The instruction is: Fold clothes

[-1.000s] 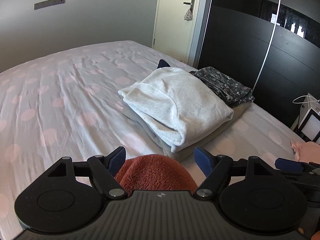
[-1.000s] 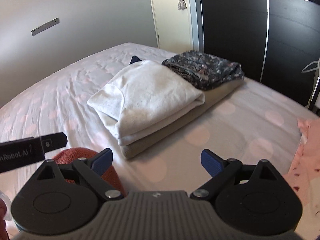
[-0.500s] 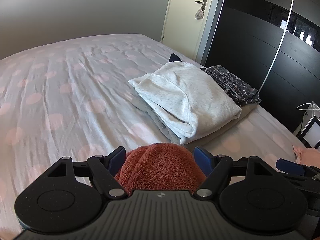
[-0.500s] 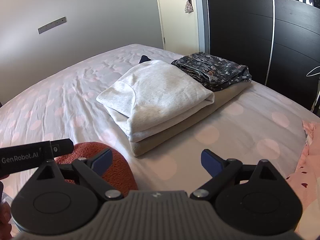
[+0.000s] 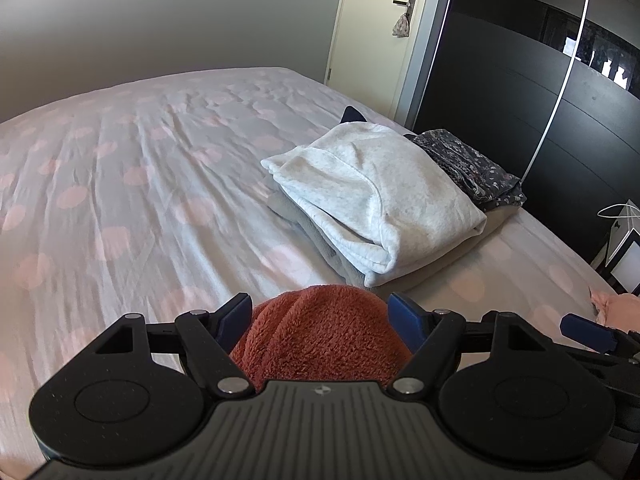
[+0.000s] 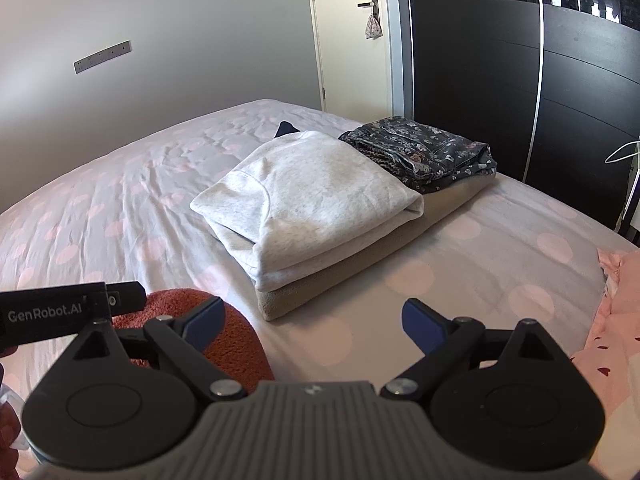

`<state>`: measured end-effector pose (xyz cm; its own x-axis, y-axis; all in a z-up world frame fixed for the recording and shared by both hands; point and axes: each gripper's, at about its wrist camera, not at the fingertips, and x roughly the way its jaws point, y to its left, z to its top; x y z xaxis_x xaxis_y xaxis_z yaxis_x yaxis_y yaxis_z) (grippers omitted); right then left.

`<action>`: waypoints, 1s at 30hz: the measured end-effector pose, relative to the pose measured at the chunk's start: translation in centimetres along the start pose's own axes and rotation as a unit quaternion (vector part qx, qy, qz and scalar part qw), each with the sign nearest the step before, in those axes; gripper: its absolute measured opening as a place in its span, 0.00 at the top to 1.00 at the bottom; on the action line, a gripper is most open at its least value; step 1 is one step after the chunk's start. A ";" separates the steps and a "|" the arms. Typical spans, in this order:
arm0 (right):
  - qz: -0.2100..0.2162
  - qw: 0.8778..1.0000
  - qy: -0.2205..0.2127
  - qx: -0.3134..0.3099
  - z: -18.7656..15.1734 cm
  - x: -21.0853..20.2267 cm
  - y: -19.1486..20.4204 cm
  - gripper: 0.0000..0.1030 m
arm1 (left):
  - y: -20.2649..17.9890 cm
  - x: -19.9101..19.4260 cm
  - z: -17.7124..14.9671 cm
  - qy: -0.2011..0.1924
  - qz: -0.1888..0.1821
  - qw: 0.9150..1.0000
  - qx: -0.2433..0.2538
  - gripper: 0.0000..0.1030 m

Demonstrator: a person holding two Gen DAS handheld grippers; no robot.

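The left gripper (image 5: 320, 318) has its blue-padded fingers spread about as wide as a bundled rust-red fleece garment (image 5: 324, 334) that fills the space between them; the fleece bulges up against both pads (image 5: 234, 316), so the gripper looks clasped around it, though how firmly it presses cannot be told. In the right wrist view the same fleece (image 6: 236, 340) sits low at the left, under the left gripper's black body, while the right gripper (image 6: 314, 322) hangs with its fingers wide apart and nothing between them, over the bare sheet. Beyond both grippers lies the bed (image 5: 120, 184), covered in a pale sheet with pink dots. On it, near the right edge, is a stack of folded clothes: a light grey sweatshirt (image 6: 316, 196) on top of a beige folded piece (image 6: 448, 204), with a dark floral garment (image 6: 424, 152) just beside the sweatshirt on the same beige layer. A small dark blue tip (image 6: 286, 128) shows behind the stack. Pink patterned fabric (image 6: 612, 320) lies at the right edge of the bed. Farther off stand a grey wall, a cream door (image 6: 348, 32) with a small pouch hanging from its handle, and a black wardrobe (image 6: 480, 60).
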<state>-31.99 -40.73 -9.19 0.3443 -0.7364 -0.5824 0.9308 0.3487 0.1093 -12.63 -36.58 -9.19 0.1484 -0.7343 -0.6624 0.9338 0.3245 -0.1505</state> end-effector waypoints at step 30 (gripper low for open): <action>-0.004 1.000 -0.001 0.007 -0.4 0.0 0.1 0.07 | 0.0 -0.1 -0.2 0.004 0.001 1.000 0.002 0.32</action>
<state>-31.89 -40.49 -9.48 0.3369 -0.7401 -0.5821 0.9352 0.3346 0.1159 -12.68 -36.38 -9.22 0.1481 -0.7292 -0.6681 0.9351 0.3232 -0.1454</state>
